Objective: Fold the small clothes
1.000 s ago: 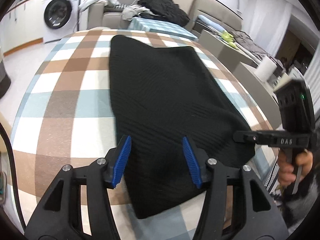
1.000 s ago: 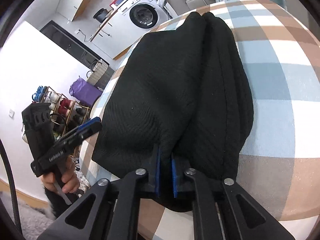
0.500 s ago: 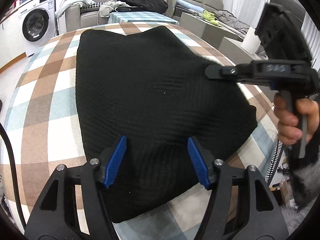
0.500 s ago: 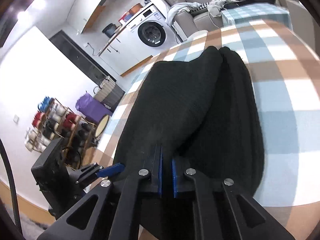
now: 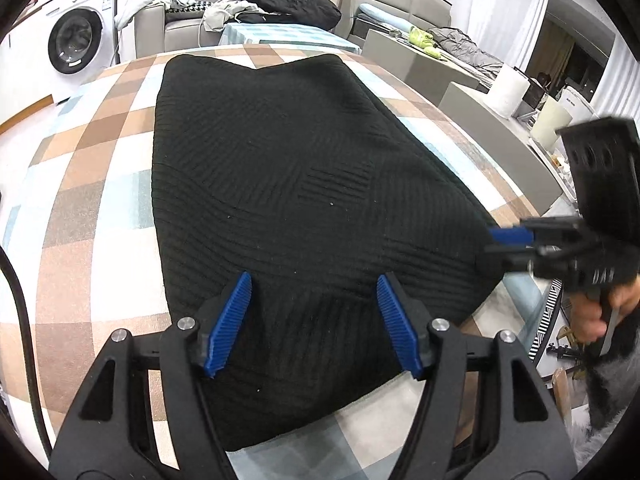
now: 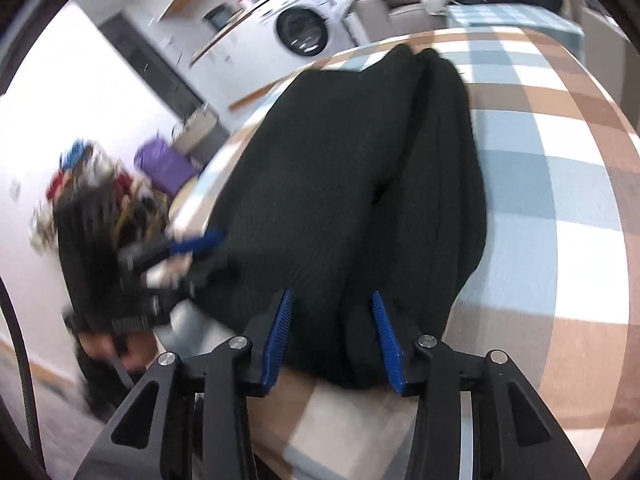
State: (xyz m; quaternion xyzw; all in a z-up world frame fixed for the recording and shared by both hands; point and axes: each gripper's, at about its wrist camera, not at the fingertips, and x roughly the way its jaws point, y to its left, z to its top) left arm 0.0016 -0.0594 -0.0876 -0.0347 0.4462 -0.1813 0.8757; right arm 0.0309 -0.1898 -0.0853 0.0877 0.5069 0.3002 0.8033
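A black knit garment (image 5: 280,160) lies folded lengthwise on the checked tablecloth (image 5: 80,200). My left gripper (image 5: 313,280) hovers open over its near end, blue pads apart and touching nothing. In the left wrist view my right gripper (image 5: 508,248) is at the garment's right edge, held by a hand. In the right wrist view the garment (image 6: 340,160) shows two long folded ridges. My right gripper (image 6: 331,294) has its jaws opening; the garment's near edge lies between the pads, which do not press it. The left gripper (image 6: 192,244) appears blurred at the garment's left side.
The table's rounded edge (image 6: 560,160) runs close on the right. Beyond it are a washing machine (image 5: 76,40), a sofa piled with clothes (image 5: 280,0), a grey low table (image 5: 440,68) and white rolls (image 5: 510,88). A shoe rack (image 6: 80,176) and a purple bag (image 6: 164,164) stand left.
My right gripper, shut on the garment's near edge before, has parted its jaws and let it go. In the left wrist view it dropped to the garment's right edge. The left jaws widened slightly.
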